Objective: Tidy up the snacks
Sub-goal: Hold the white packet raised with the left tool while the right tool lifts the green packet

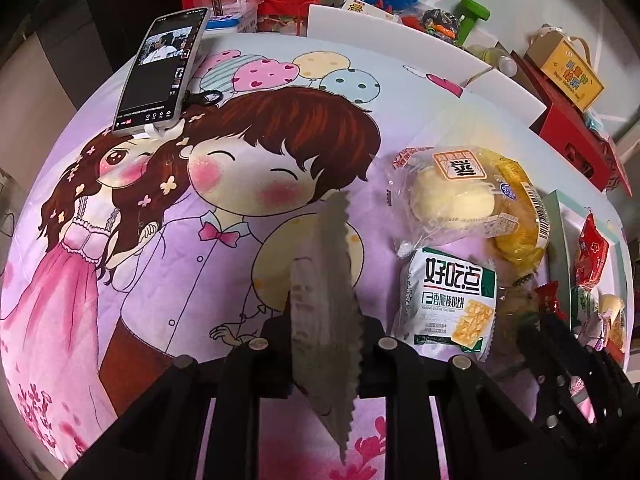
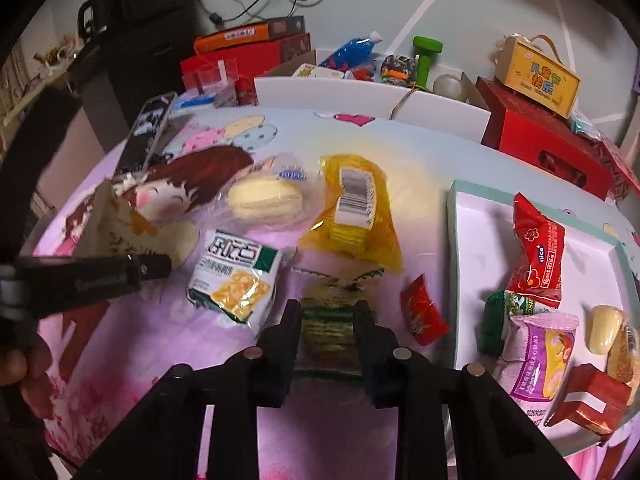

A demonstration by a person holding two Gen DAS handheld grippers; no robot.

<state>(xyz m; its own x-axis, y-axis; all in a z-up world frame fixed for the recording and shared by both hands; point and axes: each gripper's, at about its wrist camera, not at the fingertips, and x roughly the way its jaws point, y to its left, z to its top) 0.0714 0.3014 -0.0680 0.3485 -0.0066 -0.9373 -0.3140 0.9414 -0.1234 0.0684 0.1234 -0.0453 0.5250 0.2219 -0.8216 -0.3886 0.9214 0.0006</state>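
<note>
My left gripper [image 1: 326, 332] is shut on a grey-tan snack packet [image 1: 324, 280] with serrated ends, held edge-on above the cartoon tablecloth [image 1: 120, 280]. In the right wrist view that packet [image 2: 106, 224] shows at far left. My right gripper [image 2: 327, 312] is shut on a green striped biscuit packet [image 2: 328, 324], just above the cloth. Ahead lie a white-green cracker packet [image 2: 236, 280], a clear bag with a pale bun [image 2: 264, 200], a yellow packet [image 2: 352, 216] and a small red candy [image 2: 424, 310]. A pale-green-rimmed tray [image 2: 451, 240] to the right holds several snacks.
A phone [image 1: 160, 72] leans on a stand at the cloth's far left. Red boxes [image 2: 540, 140], a yellow carton [image 2: 536, 76] and a white box of toys [image 2: 360, 96] crowd the far edge. A hand [image 2: 16, 364] grips the left tool.
</note>
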